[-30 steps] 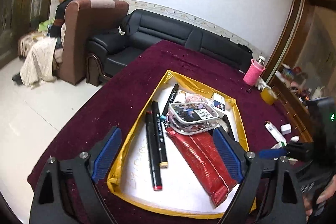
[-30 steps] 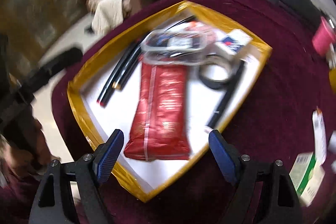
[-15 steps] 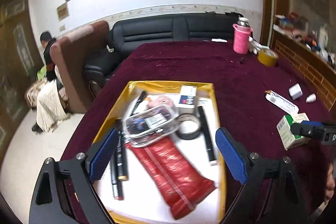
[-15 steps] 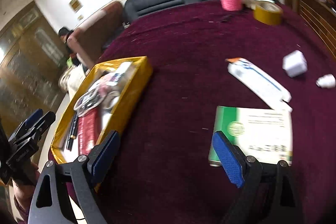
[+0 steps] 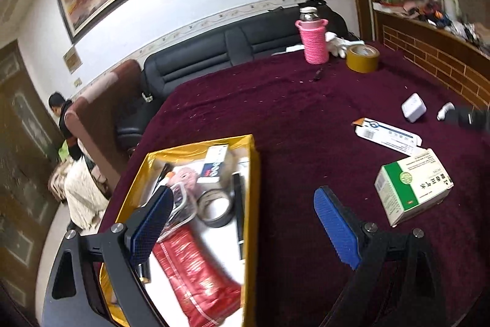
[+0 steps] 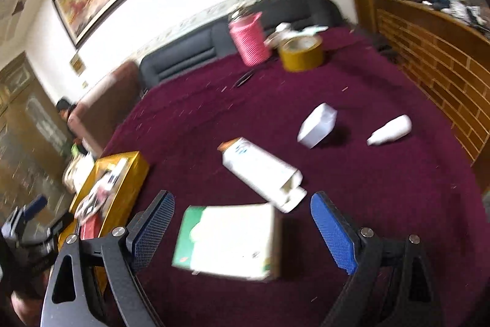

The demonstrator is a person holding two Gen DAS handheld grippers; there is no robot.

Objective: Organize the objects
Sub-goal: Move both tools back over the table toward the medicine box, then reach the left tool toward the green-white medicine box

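Observation:
A yellow tray (image 5: 196,147) holds a red packet (image 5: 196,275), a black tape roll (image 5: 214,209), a black marker (image 5: 239,204), a clear pouch (image 5: 180,204) and a small box. My left gripper (image 5: 242,198) hangs open over the tray's right rim, gripping nothing. On the maroon cloth lie a green-and-white box (image 6: 226,241), a long white carton (image 6: 260,170), a white cube (image 6: 317,124) and a small white bottle (image 6: 389,131). My right gripper (image 6: 242,198) is open above the green-and-white box, which sits between the fingers, untouched.
A pink-sleeved bottle (image 5: 315,40) and a yellow tape roll (image 5: 363,57) stand at the table's far side. A brick-pattern ledge (image 5: 444,63) borders the right. A black sofa (image 5: 214,54) and a seated person (image 5: 61,115) are beyond the table.
Both grippers have swung right and rolled. The left went from the tray's middle to its right rim. The right left the tray and now hangs over the green-and-white box.

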